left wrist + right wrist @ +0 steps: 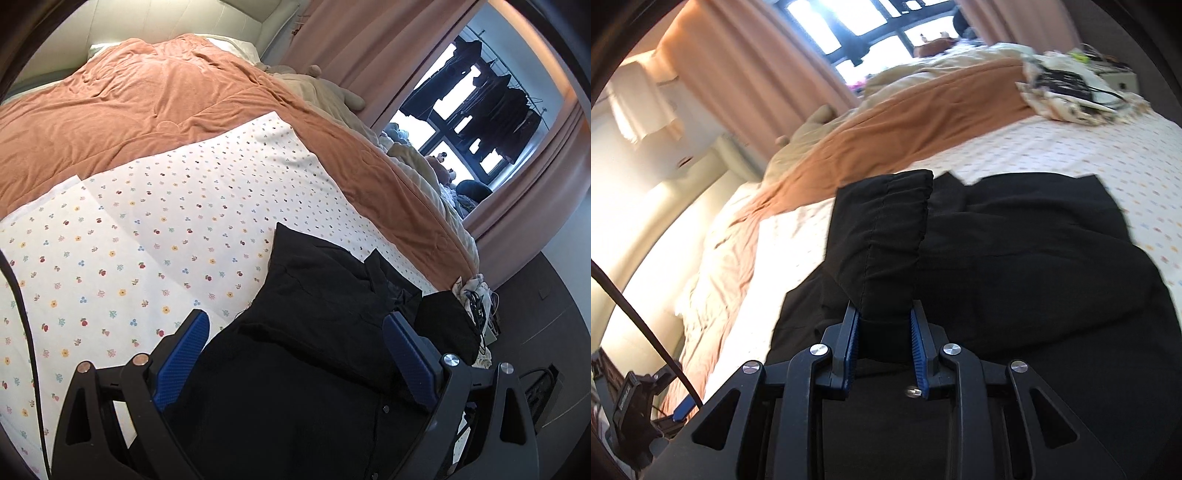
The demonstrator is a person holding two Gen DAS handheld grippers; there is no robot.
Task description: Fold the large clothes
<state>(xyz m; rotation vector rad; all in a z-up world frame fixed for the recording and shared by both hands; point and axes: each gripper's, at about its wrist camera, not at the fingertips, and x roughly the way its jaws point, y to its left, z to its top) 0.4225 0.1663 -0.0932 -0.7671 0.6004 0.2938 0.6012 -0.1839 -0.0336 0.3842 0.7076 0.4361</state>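
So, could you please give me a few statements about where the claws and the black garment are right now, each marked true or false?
1. The right claw is shut on a sleeve-like fold of the black garment. True.
2. The left claw is clamped on the garment. False: its jaws stand wide apart above the dark fabric, gripping nothing.
3. The garment lies on a floral-print sheet. True.
4. The orange blanket covers the garment. False: the blanket lies farther up the bed, apart from it.
5. The curtains are drawn fully shut. False: a window with dark clothes hanging outside shows between them.
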